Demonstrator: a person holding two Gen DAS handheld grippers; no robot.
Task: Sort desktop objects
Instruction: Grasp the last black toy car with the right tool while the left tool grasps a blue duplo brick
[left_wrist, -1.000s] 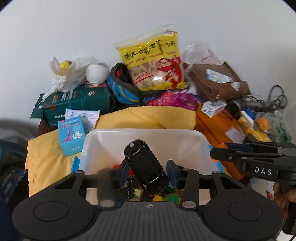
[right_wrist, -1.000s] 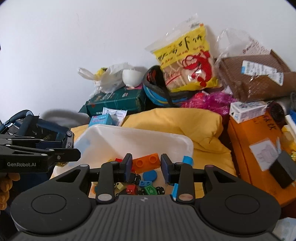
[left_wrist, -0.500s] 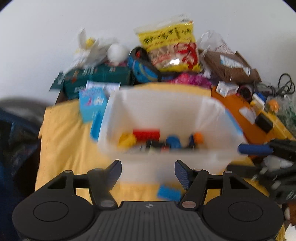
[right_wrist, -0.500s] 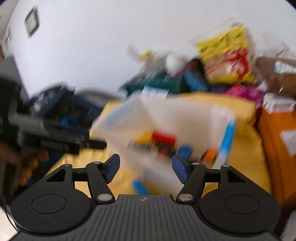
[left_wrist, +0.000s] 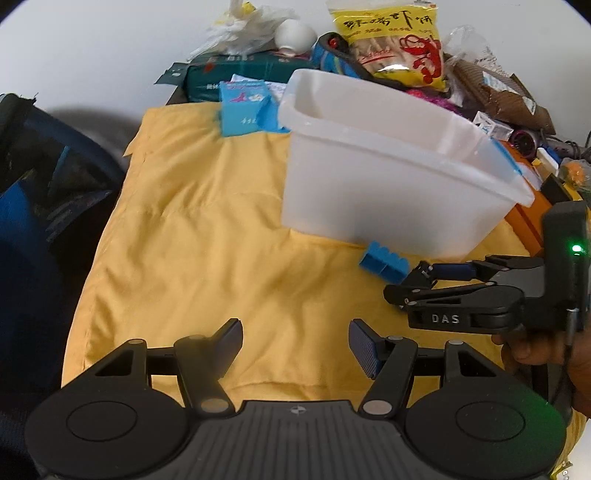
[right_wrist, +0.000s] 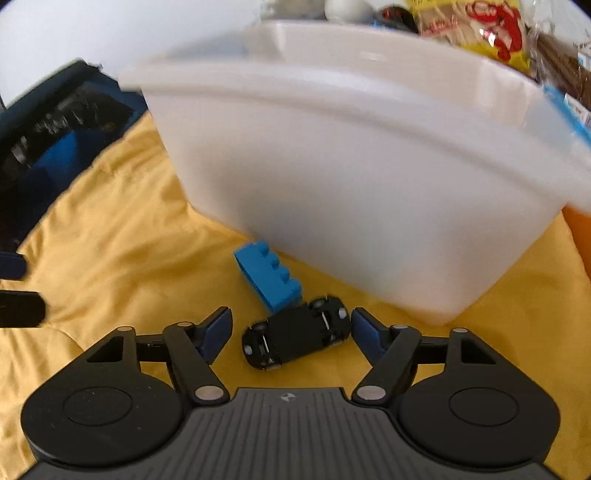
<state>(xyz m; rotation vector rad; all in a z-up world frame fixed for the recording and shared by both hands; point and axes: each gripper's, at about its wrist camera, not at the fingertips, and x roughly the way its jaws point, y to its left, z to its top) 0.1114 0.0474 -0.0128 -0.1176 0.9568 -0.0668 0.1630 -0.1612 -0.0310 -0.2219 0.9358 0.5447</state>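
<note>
A white plastic bin (left_wrist: 388, 177) stands on the yellow cloth (left_wrist: 207, 240); its contents are hidden from this low angle. A blue brick (right_wrist: 269, 280) lies on the cloth against the bin's front wall (right_wrist: 369, 166). Just in front of the brick, a black toy car (right_wrist: 295, 338) lies upside down. My right gripper (right_wrist: 291, 330) is open, with the car between its fingers and a gap on each side. My left gripper (left_wrist: 295, 341) is open over bare cloth, holding nothing. The right gripper (left_wrist: 410, 286) shows in the left wrist view, close beside the blue brick (left_wrist: 384, 262).
Behind the bin sit a light blue box (left_wrist: 242, 109), a dark green pack (left_wrist: 236, 75), a yellow snack bag (left_wrist: 391, 37) and a brown parcel (left_wrist: 506, 99). An orange box (left_wrist: 524, 221) lies to the right. A dark blue bag (left_wrist: 33, 192) borders the cloth's left edge.
Both grippers have dropped from above the bin to the cloth in front of it and opened wide. The left no longer holds the black car. A black car now lies between the right fingers.
</note>
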